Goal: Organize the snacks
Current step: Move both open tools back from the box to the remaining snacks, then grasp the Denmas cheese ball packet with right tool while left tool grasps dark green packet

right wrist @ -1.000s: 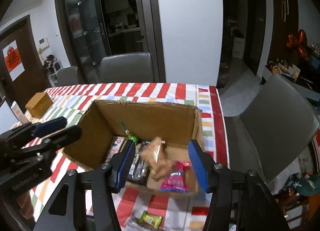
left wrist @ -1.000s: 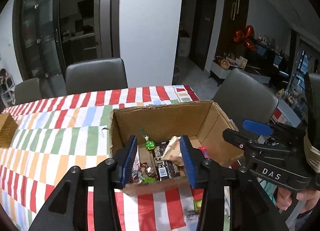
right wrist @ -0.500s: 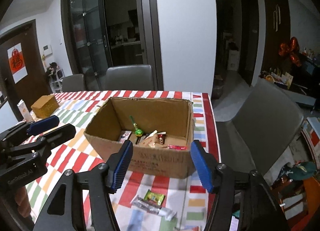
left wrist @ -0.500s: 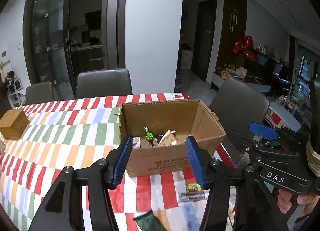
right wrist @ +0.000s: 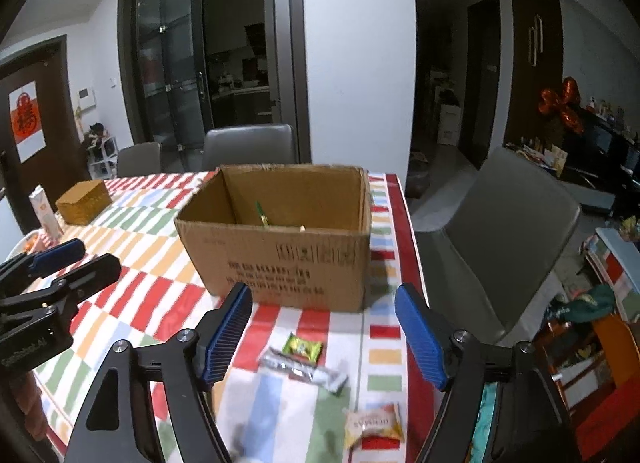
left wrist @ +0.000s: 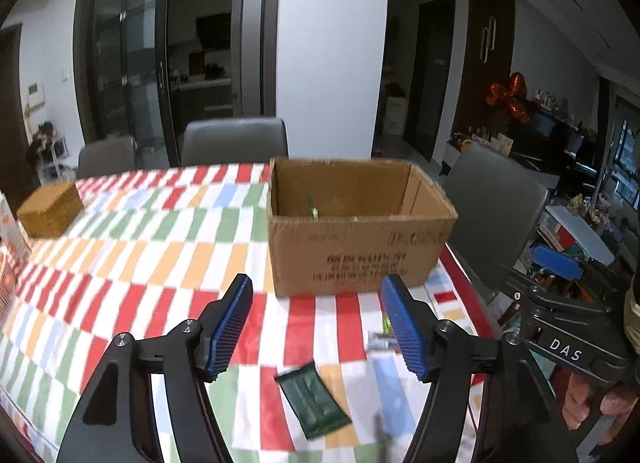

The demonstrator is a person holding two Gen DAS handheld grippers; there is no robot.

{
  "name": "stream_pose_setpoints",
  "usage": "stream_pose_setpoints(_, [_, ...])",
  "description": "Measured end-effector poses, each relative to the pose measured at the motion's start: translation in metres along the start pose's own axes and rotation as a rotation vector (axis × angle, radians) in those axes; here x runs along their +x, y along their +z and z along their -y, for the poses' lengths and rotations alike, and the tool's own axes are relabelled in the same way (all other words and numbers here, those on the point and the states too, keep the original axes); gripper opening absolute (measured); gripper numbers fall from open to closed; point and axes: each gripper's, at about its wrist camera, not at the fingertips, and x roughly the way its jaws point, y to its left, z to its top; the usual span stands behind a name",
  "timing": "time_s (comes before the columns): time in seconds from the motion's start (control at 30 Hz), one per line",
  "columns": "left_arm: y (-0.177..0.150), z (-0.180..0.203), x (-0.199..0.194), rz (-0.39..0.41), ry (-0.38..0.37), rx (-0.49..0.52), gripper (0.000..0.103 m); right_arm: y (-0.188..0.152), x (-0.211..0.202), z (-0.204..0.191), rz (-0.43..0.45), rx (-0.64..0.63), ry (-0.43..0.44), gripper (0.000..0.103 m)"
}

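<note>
An open cardboard box (left wrist: 356,223) (right wrist: 280,255) stands on the striped tablecloth near the table's right edge; a green stick pokes up inside. My left gripper (left wrist: 318,327) is open and empty, in front of the box. A dark green packet (left wrist: 314,399) lies just below it. My right gripper (right wrist: 324,333) is open and empty above a small green snack (right wrist: 303,347), a silver wrapper (right wrist: 304,369) and a yellow-orange packet (right wrist: 374,425). The right gripper's body shows in the left wrist view (left wrist: 560,303); the left gripper's body shows in the right wrist view (right wrist: 44,283).
A brown woven box (left wrist: 50,209) (right wrist: 82,201) and a carton (right wrist: 44,211) stand at the table's far left. Grey chairs (left wrist: 236,143) stand behind the table and one (right wrist: 516,231) at its right end. The table's right edge (right wrist: 408,247) is close to the box.
Both grippers have pulled back and lowered away from the box; its inside is now mostly hidden, and loose snacks on the cloth in front have come into view.
</note>
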Motion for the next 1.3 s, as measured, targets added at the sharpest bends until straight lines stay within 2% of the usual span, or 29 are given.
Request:
stream_pose_setpoints(0.3, [-0.034, -0.004, 0.021, -0.095, 0.046, -0.033, 0.073, -0.035, 0.013, 0.005, -0.091, 0.008, -0.042, 0.079])
stream_pose_setpoints(0.6, [-0.070, -0.005, 0.057, -0.239, 0.069, -0.041, 0.074, -0.071, 0.040, 0.016, -0.211, 0.023, -0.094, 0.080])
stream_pose_setpoints(0.9, [-0.099, 0.000, 0.088, -0.345, 0.087, -0.054, 0.074, -0.103, 0.065, 0.030, -0.328, 0.066, -0.107, 0.080])
stream_pose_setpoints(1.03, [-0.106, 0.002, 0.099, -0.375, 0.099, -0.044, 0.074, -0.117, 0.077, 0.037, -0.382, 0.097, -0.100, 0.080])
stream_pose_setpoints(1.3, [-0.115, -0.003, 0.119, -0.413, 0.137, -0.047, 0.074, -0.127, 0.097, 0.038, -0.424, 0.091, -0.124, 0.080])
